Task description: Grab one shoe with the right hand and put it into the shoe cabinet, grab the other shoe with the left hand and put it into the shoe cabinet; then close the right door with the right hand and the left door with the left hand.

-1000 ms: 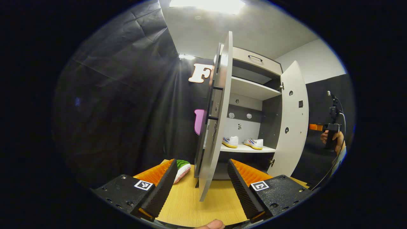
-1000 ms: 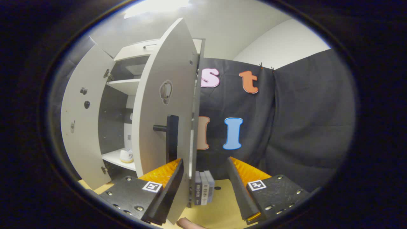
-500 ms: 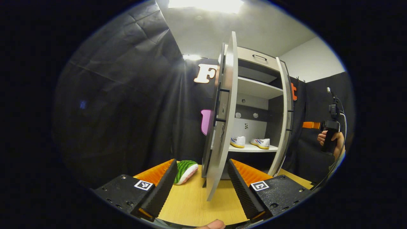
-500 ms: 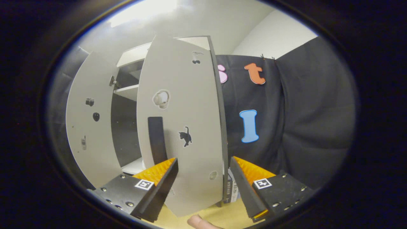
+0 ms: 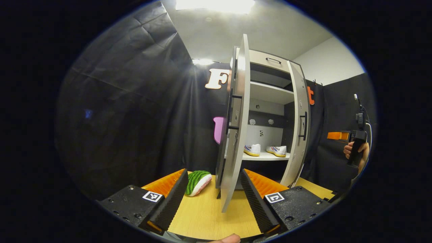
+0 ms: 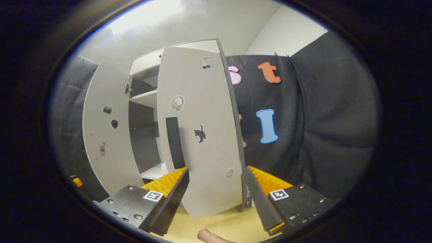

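- Left gripper (image 5: 214,197), fingers spread and empty, faces the left door's (image 5: 236,135) edge, which stands between them untouched, likely ready for a push.
- Both shoes (image 5: 266,150) sit on the cabinet (image 5: 270,94) shelf.
- Right gripper (image 6: 217,194), fingers spread, frames the half-closed right door (image 6: 202,135).
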